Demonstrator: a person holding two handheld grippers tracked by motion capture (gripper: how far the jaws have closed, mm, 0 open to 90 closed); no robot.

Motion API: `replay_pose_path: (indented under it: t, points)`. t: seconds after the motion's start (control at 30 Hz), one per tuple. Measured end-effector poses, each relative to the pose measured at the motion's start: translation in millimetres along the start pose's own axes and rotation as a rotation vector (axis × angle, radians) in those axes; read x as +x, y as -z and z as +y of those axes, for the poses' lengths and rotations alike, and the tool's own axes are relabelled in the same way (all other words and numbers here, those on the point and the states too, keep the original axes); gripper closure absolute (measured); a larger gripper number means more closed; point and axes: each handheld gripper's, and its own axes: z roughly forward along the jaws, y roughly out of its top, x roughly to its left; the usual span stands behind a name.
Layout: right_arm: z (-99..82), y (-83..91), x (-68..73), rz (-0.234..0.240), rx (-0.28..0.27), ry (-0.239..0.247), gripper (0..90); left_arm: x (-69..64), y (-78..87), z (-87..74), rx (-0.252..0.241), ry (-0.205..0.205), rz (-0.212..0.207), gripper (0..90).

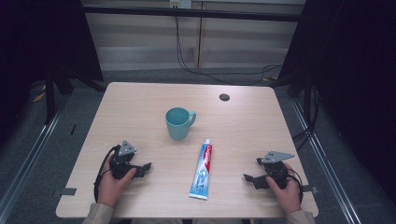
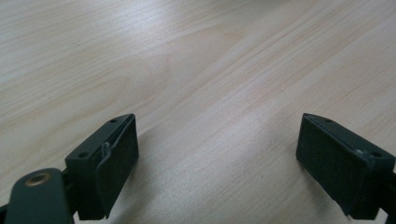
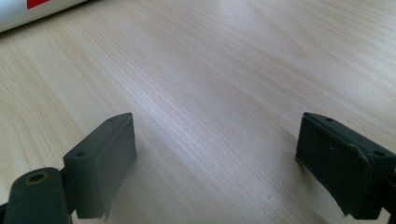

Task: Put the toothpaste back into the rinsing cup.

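One toothpaste tube (image 1: 201,171) lies flat on the wooden table (image 1: 140,102), low and just right of centre in the high view, its cap end toward the top of the frame and its crimped end toward the bottom. Its long axis runs nearly straight up and down that picture, leaning slightly right at the cap. A teal mug (image 1: 179,123) stands upright just above and left of the cap, handle turned right, apart from the tube.

Both grippers rest low at the table's near edge, each in a hand, with the tube between them. The left gripper (image 1: 144,167) sits at the lower left, the right gripper (image 1: 249,179) at the lower right, and both point inward toward the tube. The two look about equally far from it. In the gripper views each pair of jaws stands spread wide with bare wood between; a white and red strip of the tube (image 3: 37,11) crosses the upper left corner of the right gripper view. A sideways approach would meet the tube across its width.
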Motion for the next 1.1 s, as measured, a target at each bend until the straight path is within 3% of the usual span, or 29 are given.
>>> replay_pose_path:
  t: [0.2,0.57,0.67,0.77,0.8,1.0,1.1]
  points:
    - [-0.1,0.0,-0.1,0.002,-0.001,0.003,11.5,-1.3,-1.3,0.9,0.013,-0.013,-0.018,7.0]
    - [-0.1,-0.1,-0.2,0.003,-0.001,0.005,11.4,-1.5,-1.1,0.8,0.012,-0.014,-0.012,7.0]
    - [0.0,0.0,-0.2,0.002,-0.001,0.004,11.4,-0.4,-0.3,0.6,0.004,0.002,-0.009,8.9]
    - [0.0,0.0,-0.2,0.002,-0.001,0.004,11.4,-1.2,0.2,3.6,0.017,0.029,-0.019,10.0]
    - [0.0,0.0,-0.2,0.002,-0.001,0.004,11.4,-3.4,0.9,6.8,0.023,0.058,-0.033,12.3]
    - [0.0,-0.1,-0.2,0.002,-0.001,0.005,11.4,-17.2,1.5,19.4,0.063,0.029,-0.084,15.1]
    - [0.0,0.0,-0.2,0.002,-0.001,0.003,11.5,-20.0,0.9,20.8,0.076,0.021,-0.09,15.5]
